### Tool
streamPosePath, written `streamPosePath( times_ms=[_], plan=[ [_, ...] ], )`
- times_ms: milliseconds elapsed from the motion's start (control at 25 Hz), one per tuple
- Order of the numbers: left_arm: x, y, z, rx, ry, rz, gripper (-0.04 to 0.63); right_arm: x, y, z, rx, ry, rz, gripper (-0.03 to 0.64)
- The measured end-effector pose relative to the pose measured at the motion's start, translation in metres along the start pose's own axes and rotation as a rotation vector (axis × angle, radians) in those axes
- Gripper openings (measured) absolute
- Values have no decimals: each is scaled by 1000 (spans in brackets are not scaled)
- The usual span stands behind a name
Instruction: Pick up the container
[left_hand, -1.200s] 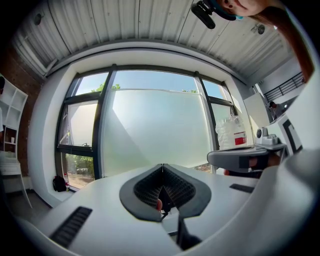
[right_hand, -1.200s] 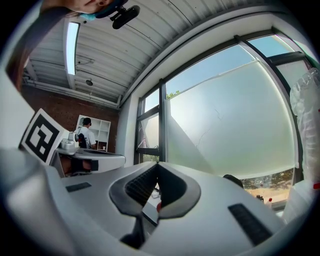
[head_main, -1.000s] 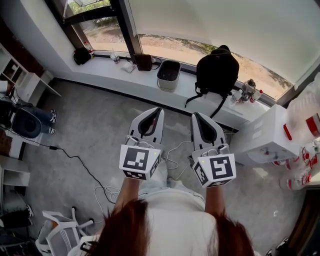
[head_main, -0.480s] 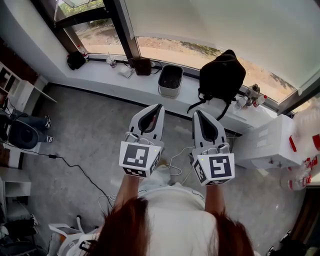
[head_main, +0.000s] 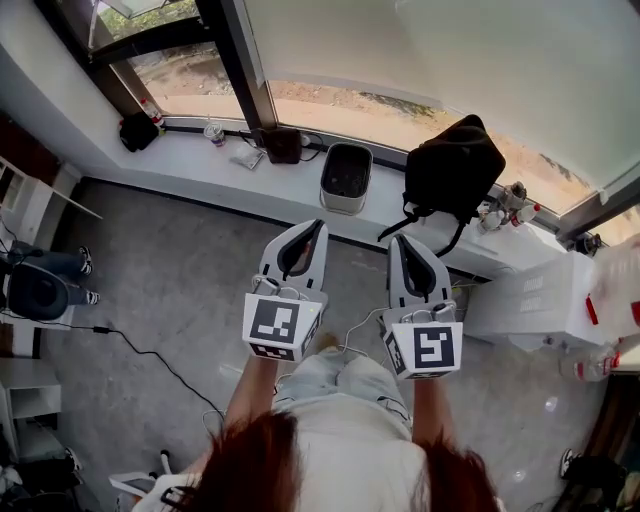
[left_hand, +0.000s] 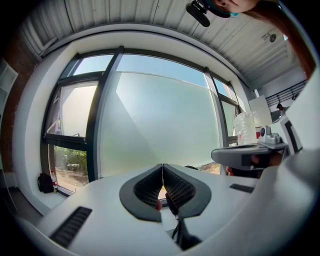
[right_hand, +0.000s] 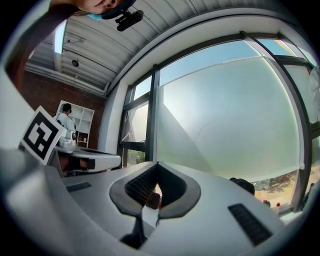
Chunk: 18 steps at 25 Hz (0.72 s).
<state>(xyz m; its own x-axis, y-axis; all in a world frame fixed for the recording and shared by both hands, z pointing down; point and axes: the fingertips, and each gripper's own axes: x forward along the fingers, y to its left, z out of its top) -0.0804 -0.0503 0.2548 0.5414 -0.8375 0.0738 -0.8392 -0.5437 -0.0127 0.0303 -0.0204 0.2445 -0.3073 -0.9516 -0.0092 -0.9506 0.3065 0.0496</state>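
A grey open-topped container with a dark inside stands on the white window sill, ahead of both grippers and well apart from them. My left gripper and right gripper are held side by side above the floor, pointing toward the sill. Both are shut, with nothing held. In the left gripper view the jaws meet against the frosted window. The jaws meet the same way in the right gripper view.
A black backpack sits on the sill right of the container, with small bottles beyond it. A white cabinet and clear red-marked jugs stand at the right. Cables trail over the grey floor. A cup and dark items rest on the sill's left.
The sill, container and backpack have slid lower and rightward in the head view as the person moves nearer. Both grippers stay shut and side by side.
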Motion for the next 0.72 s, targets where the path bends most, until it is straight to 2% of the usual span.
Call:
streamPosePath(
  times_ms=[320, 480, 720],
  plan=[
    [41, 45, -44, -44, 13, 9, 15, 50, -10, -45, -45, 51, -29, 23],
    [65, 60, -75, -52, 26, 36, 15, 74, -23, -78, -44, 80, -18, 23],
    [97, 70, -115, -40, 49, 32, 15, 114, -37, -119, -58, 96, 7, 23]
  ],
)
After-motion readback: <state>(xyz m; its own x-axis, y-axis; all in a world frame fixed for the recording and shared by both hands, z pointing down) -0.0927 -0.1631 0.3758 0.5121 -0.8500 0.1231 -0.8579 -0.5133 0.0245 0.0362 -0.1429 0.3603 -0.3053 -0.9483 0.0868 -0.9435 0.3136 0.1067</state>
